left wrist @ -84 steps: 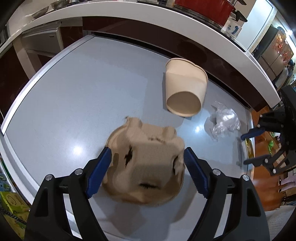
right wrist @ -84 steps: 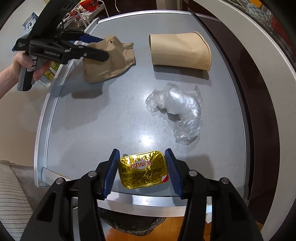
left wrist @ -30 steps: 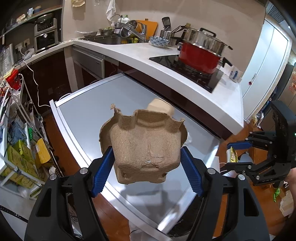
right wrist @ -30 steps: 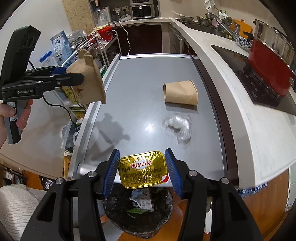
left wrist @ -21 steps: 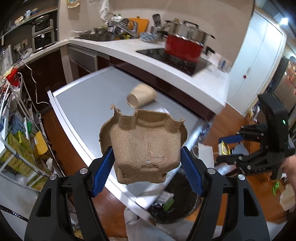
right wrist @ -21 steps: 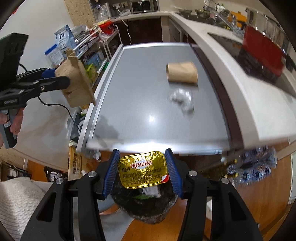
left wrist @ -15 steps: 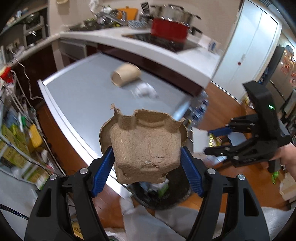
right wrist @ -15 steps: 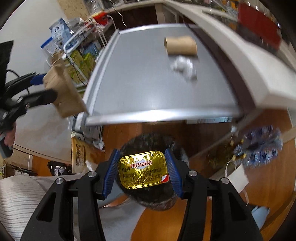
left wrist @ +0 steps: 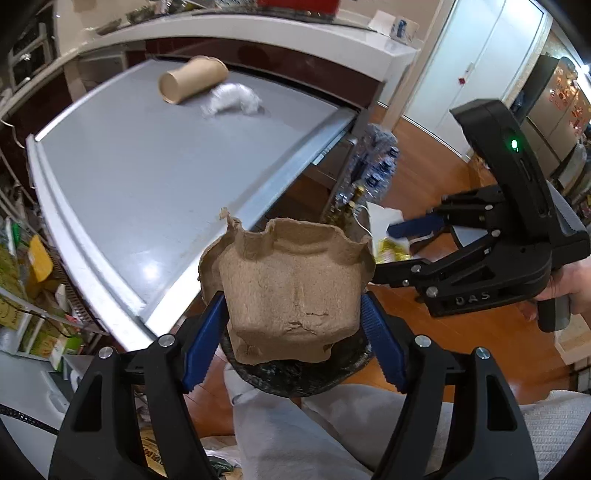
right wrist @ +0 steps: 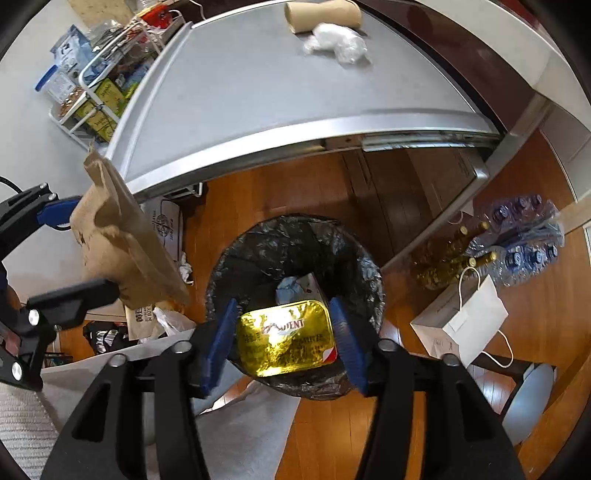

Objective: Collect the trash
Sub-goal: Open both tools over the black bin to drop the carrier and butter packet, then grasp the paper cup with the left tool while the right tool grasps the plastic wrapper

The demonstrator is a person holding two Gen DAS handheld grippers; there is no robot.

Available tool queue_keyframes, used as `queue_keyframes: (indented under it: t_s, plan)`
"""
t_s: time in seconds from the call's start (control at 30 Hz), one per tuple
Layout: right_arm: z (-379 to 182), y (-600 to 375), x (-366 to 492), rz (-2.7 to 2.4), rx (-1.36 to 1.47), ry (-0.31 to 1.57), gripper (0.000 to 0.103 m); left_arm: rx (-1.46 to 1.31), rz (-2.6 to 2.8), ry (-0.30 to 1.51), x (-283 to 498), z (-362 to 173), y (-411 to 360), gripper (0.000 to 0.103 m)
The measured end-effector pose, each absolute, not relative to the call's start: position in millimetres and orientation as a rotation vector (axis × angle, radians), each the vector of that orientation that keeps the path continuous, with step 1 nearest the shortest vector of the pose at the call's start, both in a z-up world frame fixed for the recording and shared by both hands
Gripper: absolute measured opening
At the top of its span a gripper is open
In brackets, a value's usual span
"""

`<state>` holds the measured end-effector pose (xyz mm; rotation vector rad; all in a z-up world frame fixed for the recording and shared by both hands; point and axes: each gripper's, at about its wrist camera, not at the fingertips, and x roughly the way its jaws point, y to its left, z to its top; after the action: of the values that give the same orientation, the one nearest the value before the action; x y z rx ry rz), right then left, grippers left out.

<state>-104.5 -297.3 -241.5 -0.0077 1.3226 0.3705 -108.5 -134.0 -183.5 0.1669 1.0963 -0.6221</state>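
Two grippers over a black-lined bin (right wrist: pixel 295 240) on the wood floor. On the left, left gripper (left wrist: pixel 291 332), jaws opening, brown egg carton piece (left wrist: pixel 291 288) between the blue pads. On the right, right gripper (right wrist: pixel 282 339), jaws opening, gold butter pack (right wrist: pixel 284 338) loose between them above the bin. Behind, on the grey table (right wrist: pixel 240 92), paper cup (right wrist: pixel 323 14) and crumpled plastic wrap (right wrist: pixel 336 42).

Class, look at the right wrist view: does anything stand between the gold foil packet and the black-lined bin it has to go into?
Nothing visible does. The gold foil packet sits between the right gripper pads, whose jaws are opening, directly above the open mouth of the black-lined bin. Only trash already lies inside it.
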Motion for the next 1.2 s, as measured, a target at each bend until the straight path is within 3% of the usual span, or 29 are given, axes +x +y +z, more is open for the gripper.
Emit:
queue_keyframes:
  t_s: [0.13,0.37,0.5,0.83,1.2]
  plan:
    - [-236.7,-307.4,-102.9,0.334,-0.002,1.309,0.076,0.119,-0.611,1.117,-101.8,-185.9,-131.5,0.088]
    - [-211.3,-327.2,-93.7,0.273,0.024,1.24,0.077,0.057,-0.579,1.089,-96.2,-161.5,-111.5,0.088]
    - [-181.3,-318.4,-72.1,0.26,-0.034,1.135,0.09,0.072,-0.533,1.01,-83.3,-131.9,-98.4,0.089]
    - [-178.4,-264.7,23.1,0.273,-0.196,1.046,0.094,0.157,-0.483,0.869,38.9,-98.2,-83.6,0.094]
    - [-211.5,-259.4,102.8,0.236,-0.041,1.115,0.094,0.175,-0.68,1.006,164.8,-140.9,-111.6,0.094]
